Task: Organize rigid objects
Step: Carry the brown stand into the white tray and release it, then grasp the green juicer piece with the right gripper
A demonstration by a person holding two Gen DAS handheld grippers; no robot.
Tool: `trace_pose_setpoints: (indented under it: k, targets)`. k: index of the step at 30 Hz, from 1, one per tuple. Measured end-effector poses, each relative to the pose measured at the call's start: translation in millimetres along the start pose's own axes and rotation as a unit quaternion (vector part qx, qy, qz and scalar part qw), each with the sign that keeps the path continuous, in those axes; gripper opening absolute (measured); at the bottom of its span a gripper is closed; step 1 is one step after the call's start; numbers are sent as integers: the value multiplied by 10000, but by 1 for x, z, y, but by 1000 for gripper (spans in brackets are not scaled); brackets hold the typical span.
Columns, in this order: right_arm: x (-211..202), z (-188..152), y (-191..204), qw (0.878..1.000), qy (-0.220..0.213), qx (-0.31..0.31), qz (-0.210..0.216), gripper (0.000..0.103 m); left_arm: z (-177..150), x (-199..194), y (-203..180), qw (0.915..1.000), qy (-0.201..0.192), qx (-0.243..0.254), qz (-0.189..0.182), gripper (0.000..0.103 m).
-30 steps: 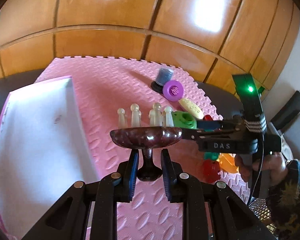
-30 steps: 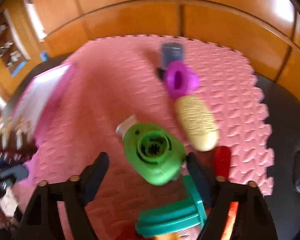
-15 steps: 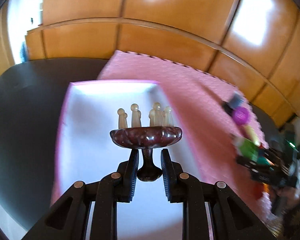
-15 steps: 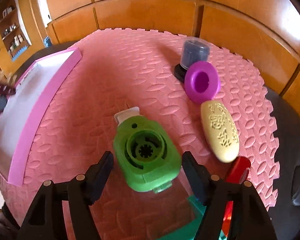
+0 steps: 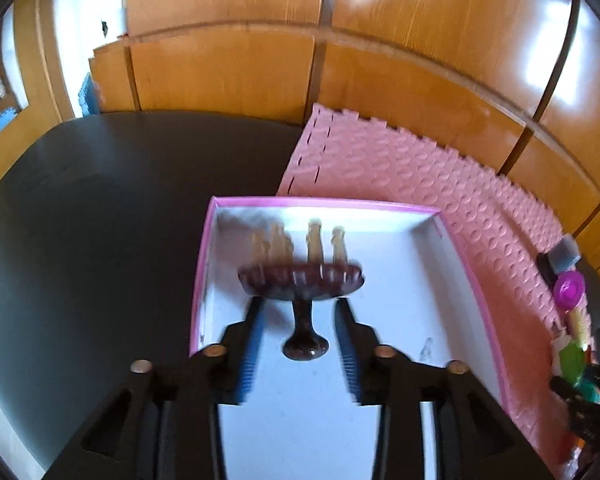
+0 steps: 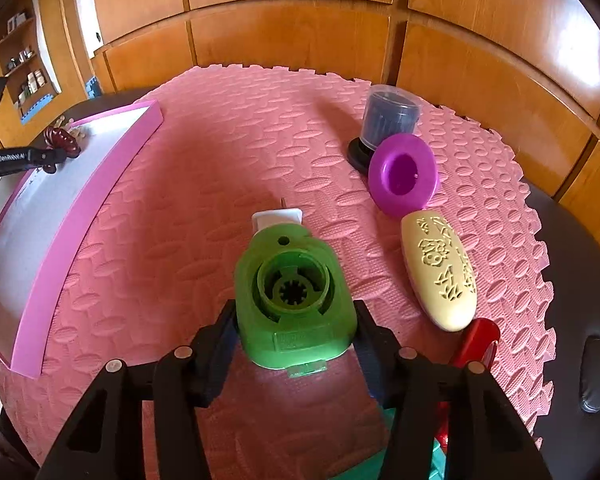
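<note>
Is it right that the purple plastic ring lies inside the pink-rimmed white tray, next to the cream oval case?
Not quite. The purple plastic ring lies on the pink foam mat, not in the pink-rimmed white tray. It is next to the cream oval case, as the right wrist view shows.

Home room: wooden wardrobe doors (image 6: 292, 12), cluttered shelves (image 6: 24, 68).
</note>
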State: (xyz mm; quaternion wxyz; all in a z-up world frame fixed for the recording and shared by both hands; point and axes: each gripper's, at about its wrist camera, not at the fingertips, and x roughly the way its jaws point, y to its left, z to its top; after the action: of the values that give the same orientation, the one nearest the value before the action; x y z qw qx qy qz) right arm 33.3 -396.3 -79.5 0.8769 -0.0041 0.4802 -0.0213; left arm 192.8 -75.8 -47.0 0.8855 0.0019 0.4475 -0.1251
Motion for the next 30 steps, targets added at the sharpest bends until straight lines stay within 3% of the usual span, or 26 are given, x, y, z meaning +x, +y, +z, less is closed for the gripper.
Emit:
trace_pose_setpoints:
  k: [4,8,14,30]
  targets:
    - [0,-1,0,10000,-3,28,-7,55,-13,-28,-3,9995,-282,8,108,56]
    - [0,-1,1,10000,-32,49,-48,55,-39,-56,-8,9990,-448,-51,48,56]
    - [0,-1,3,9999,-74,76,-117,55,-78,-77,-25,9994,-326,-45,-42,56]
    - [0,-3,4,9994,-130,238,-193,55,-111,-108,-62,9966,-589,501,275,64]
